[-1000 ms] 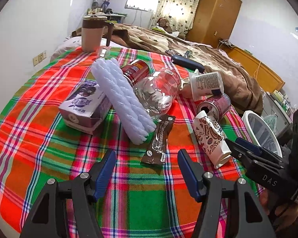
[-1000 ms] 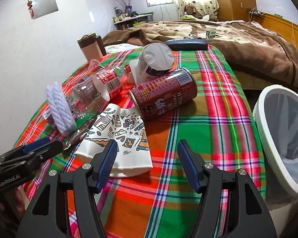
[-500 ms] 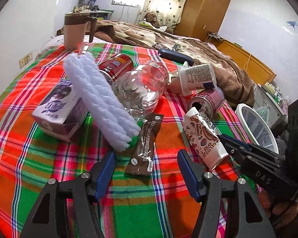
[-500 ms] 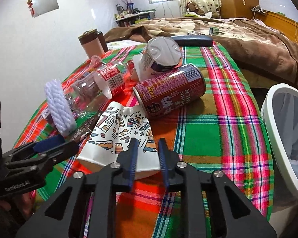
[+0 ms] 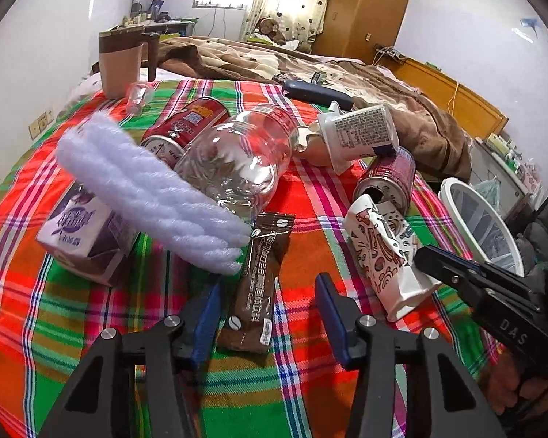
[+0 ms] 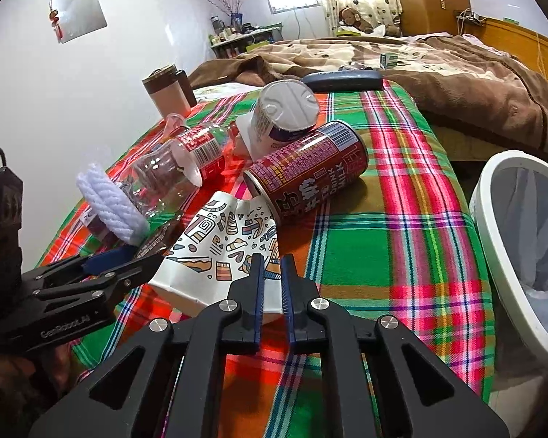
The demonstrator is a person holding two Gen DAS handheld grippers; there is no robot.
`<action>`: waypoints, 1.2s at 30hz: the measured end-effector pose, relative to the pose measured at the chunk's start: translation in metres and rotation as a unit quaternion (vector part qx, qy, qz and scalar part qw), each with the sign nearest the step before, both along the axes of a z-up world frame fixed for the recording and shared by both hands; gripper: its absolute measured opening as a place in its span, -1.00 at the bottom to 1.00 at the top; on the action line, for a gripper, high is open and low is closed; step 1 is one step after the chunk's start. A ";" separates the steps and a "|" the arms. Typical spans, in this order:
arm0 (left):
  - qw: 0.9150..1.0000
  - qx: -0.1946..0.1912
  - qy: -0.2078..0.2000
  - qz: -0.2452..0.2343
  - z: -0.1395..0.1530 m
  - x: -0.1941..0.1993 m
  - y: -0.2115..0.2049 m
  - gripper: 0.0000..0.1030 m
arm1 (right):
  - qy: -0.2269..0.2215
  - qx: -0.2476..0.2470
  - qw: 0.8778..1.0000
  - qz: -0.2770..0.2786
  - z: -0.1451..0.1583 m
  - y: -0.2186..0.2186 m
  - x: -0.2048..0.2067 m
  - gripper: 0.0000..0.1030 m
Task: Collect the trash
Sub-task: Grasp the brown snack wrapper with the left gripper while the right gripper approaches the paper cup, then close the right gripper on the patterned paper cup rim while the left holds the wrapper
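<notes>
The right gripper (image 6: 272,277) is clenched on the rim of the flattened white paper cup with coloured doodles (image 6: 226,248), its jaws having just closed onto it. The left gripper (image 5: 268,303) stands released astride the brown foil snack wrapper (image 5: 261,281), its jaws having just narrowed without pressing it. Left of the paper cup lies that wrapper; beyond the cup, touching it, a maroon drink can (image 6: 307,171) on its side; right of the cup, off the bright plaid cloth (image 6: 402,241), the white mesh waste bin (image 6: 493,241)
</notes>
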State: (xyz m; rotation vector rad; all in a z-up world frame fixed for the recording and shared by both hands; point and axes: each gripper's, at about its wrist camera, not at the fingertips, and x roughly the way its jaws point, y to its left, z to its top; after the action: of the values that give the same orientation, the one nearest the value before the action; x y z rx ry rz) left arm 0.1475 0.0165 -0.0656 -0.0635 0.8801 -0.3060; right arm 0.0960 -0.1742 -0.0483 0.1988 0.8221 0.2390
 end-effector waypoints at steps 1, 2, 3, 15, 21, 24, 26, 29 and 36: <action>1.000 0.005 0.000 -0.003 0.000 0.001 -0.002 -0.02 | 0.000 0.001 1.000 -0.001 0.000 -0.001 0.000 -0.83; 1.000 0.010 -0.001 -0.004 -0.001 0.001 -0.003 -0.07 | 0.000 0.002 1.000 -0.003 0.000 -0.002 -0.001 -0.83; 1.000 0.015 -0.002 -0.005 -0.001 0.001 -0.005 -0.13 | 0.000 0.004 1.000 -0.004 0.000 -0.004 -0.001 -0.83; 0.999 0.037 -0.009 0.001 -0.003 0.003 -0.005 -0.57 | -0.001 0.010 1.000 -0.007 -0.001 -0.007 -0.002 -0.83; 0.999 0.034 -0.012 -0.003 -0.002 -0.001 -0.006 -0.59 | -0.002 0.012 1.000 -0.009 -0.001 -0.008 -0.003 -0.83; 1.000 0.025 -0.011 -0.002 -0.001 -0.004 -0.006 -0.59 | -0.003 0.013 1.000 -0.009 -0.001 -0.009 -0.003 -0.83; 1.000 0.021 -0.010 -0.003 -0.001 -0.006 -0.006 -0.59 | -0.004 0.013 1.000 -0.009 -0.001 -0.009 -0.003 -0.83; 1.000 0.015 -0.008 -0.005 0.000 -0.010 -0.005 -0.59 | -0.007 0.014 1.000 -0.007 0.001 -0.009 -0.005 -0.85; 1.000 -0.001 -0.008 -0.008 0.006 -0.022 -0.004 -0.59 | -0.008 0.029 0.999 -0.010 0.002 -0.015 -0.012 -0.87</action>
State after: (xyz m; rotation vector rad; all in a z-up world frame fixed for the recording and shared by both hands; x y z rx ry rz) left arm 0.1256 0.0125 -0.0600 -0.0570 0.8651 -0.3217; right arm 0.0840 -0.1890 -0.0465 0.2598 0.7965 0.2462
